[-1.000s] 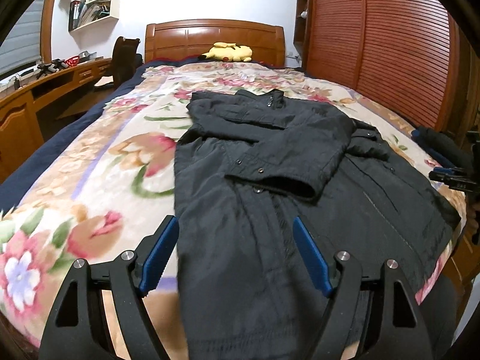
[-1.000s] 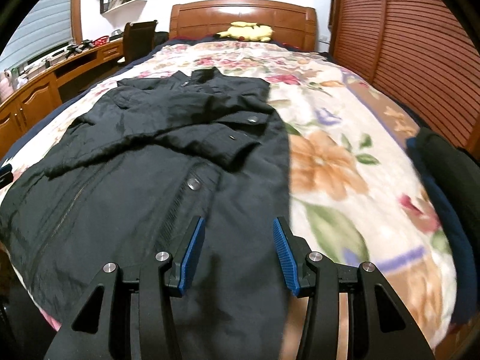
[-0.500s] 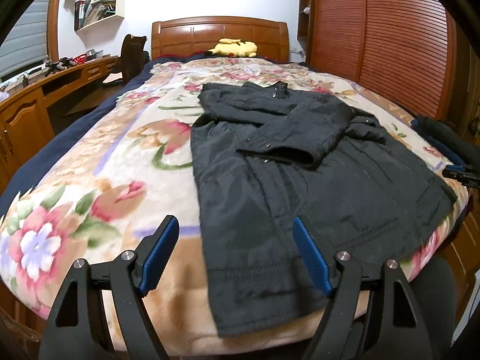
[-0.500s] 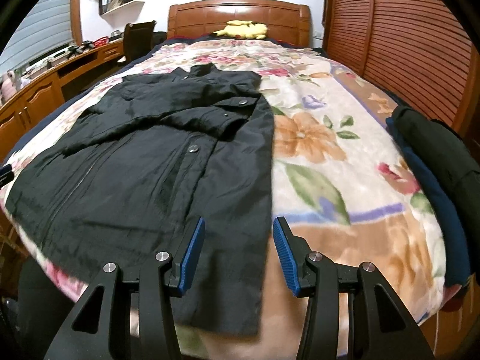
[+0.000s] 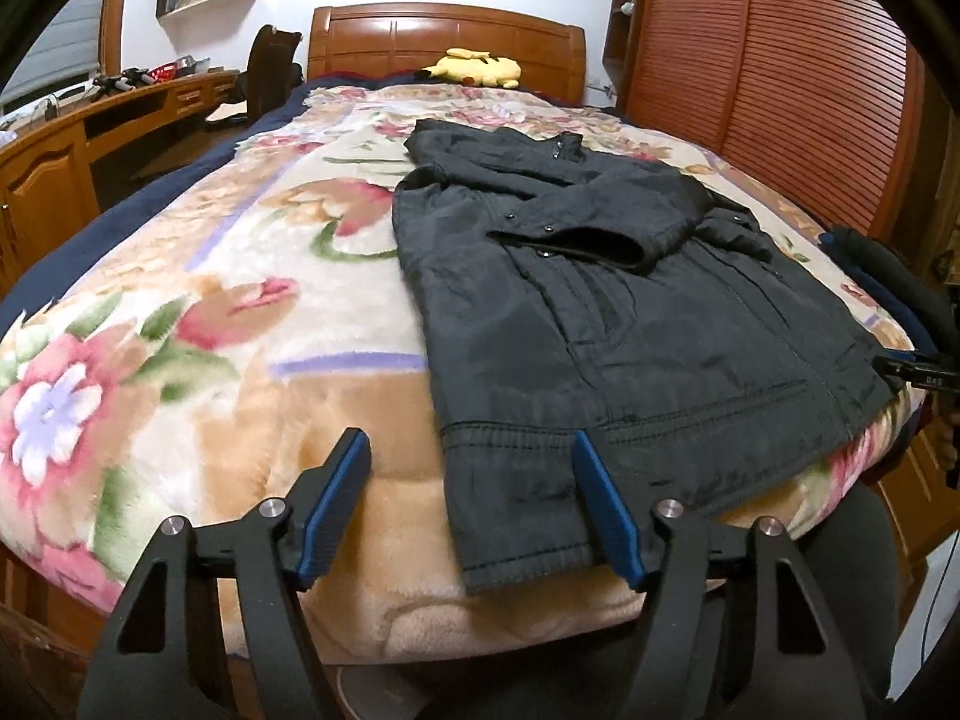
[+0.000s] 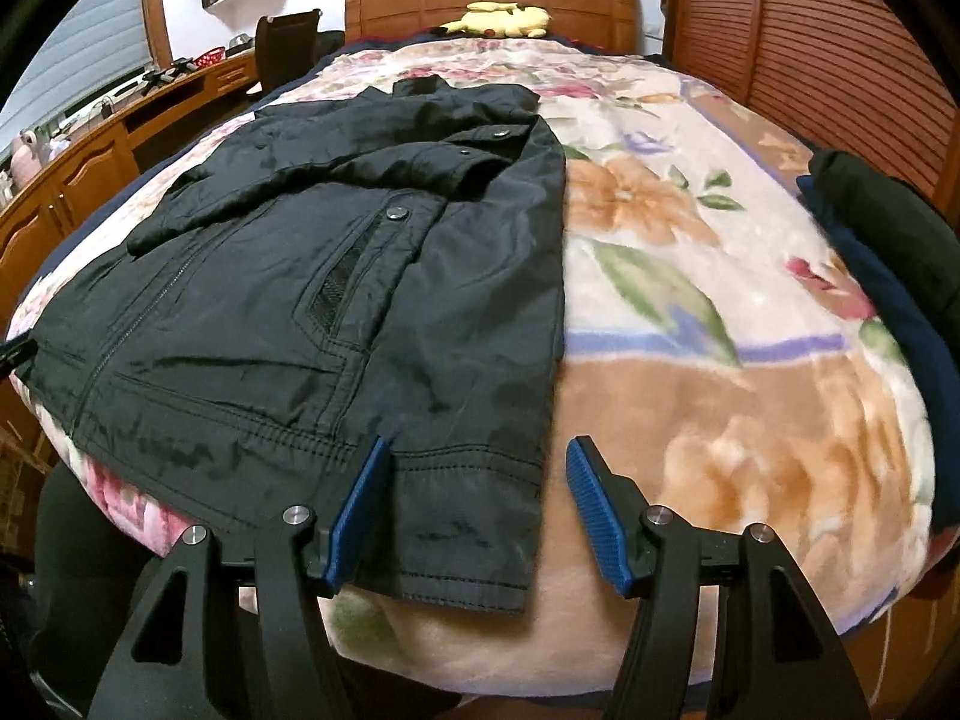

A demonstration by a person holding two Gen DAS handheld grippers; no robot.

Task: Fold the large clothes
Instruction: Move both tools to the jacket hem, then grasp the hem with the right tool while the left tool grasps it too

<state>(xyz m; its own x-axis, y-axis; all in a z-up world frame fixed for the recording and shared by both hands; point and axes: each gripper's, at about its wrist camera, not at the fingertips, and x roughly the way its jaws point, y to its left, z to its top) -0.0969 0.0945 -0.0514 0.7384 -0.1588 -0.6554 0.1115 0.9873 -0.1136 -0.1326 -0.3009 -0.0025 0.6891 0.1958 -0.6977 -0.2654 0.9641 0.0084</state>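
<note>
A black jacket [image 5: 612,300] lies flat on the flowered bed blanket [image 5: 198,324], collar toward the headboard, both sleeves folded across its chest, hem hanging over the foot edge. It also shows in the right wrist view [image 6: 336,300]. My left gripper [image 5: 471,504] is open and empty, just short of the hem's left corner. My right gripper [image 6: 477,507] is open and empty, just short of the hem's right corner. The right gripper's tip shows at the far right of the left wrist view [image 5: 924,372].
A folded dark garment pile [image 6: 888,264] lies at the bed's right edge. A yellow plush toy [image 5: 474,67] sits by the wooden headboard [image 5: 444,42]. A wooden desk [image 5: 54,168] and a chair [image 5: 273,72] stand left. A slatted wardrobe [image 5: 780,72] is at the right.
Both grippers have pulled back from over the jacket toward the foot of the bed and dropped lower. The jacket's hem now lies in front of the open fingers. The jacket has not moved.
</note>
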